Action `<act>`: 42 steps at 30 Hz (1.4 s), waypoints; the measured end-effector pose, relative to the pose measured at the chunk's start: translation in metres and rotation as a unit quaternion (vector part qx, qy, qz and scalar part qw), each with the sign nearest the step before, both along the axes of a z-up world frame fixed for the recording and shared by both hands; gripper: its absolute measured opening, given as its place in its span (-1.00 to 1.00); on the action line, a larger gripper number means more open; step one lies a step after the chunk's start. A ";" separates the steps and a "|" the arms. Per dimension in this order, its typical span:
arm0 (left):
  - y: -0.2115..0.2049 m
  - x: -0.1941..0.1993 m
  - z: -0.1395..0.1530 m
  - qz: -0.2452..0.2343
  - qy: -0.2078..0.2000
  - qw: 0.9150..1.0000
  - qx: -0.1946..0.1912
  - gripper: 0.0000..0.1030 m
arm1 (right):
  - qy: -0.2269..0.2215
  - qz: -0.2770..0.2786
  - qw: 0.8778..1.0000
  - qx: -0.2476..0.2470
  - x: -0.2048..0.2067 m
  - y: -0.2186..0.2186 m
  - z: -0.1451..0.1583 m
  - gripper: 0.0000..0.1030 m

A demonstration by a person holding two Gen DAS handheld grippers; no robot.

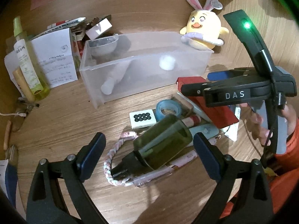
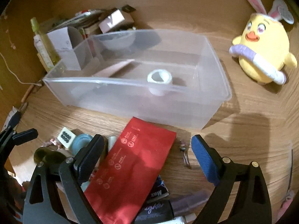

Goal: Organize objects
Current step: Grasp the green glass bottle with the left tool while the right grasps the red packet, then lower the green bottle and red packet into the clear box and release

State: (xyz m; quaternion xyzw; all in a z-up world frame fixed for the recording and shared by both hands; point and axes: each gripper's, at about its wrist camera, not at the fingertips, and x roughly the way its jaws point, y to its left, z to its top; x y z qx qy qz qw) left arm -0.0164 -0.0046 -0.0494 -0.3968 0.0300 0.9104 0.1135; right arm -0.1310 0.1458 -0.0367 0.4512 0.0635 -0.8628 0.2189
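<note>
A dark green bottle (image 1: 164, 141) with a black cap lies on its side on the wooden table, between the fingers of my open left gripper (image 1: 149, 149); the pads stand apart from it. My right gripper (image 2: 147, 155) is open over a flat red packet (image 2: 134, 166) that rests on a heap of small items. In the left wrist view the right gripper (image 1: 194, 83) shows side-on above that red packet (image 1: 220, 115). A clear plastic bin (image 2: 130, 100) stands behind the heap and holds a white tape roll (image 2: 159, 78) and a pale tube (image 1: 114, 80).
A yellow plush chick (image 2: 261, 52) sits right of the bin. The heap includes a blue tape roll (image 1: 167, 110), a dotted white tile (image 1: 143, 119) and a braided pink cord (image 1: 112, 158). Bottles (image 1: 28, 65) and a white carton (image 1: 56, 57) crowd the left. A hand (image 1: 261, 123) holds the right gripper.
</note>
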 end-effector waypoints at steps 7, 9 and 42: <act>-0.001 0.000 -0.002 -0.006 0.001 1.000 0.002 0.25 | -0.008 -0.008 1.000 -0.012 -0.001 0.007 -0.006 0.28; -0.003 0.002 -0.002 0.004 0.007 1.000 0.002 0.25 | 0.002 -0.006 1.000 -0.011 0.002 0.008 -0.003 0.12; -0.028 -0.072 0.101 0.092 0.111 0.987 0.070 0.24 | 0.149 0.018 0.984 -0.097 -0.006 0.036 0.109 -0.02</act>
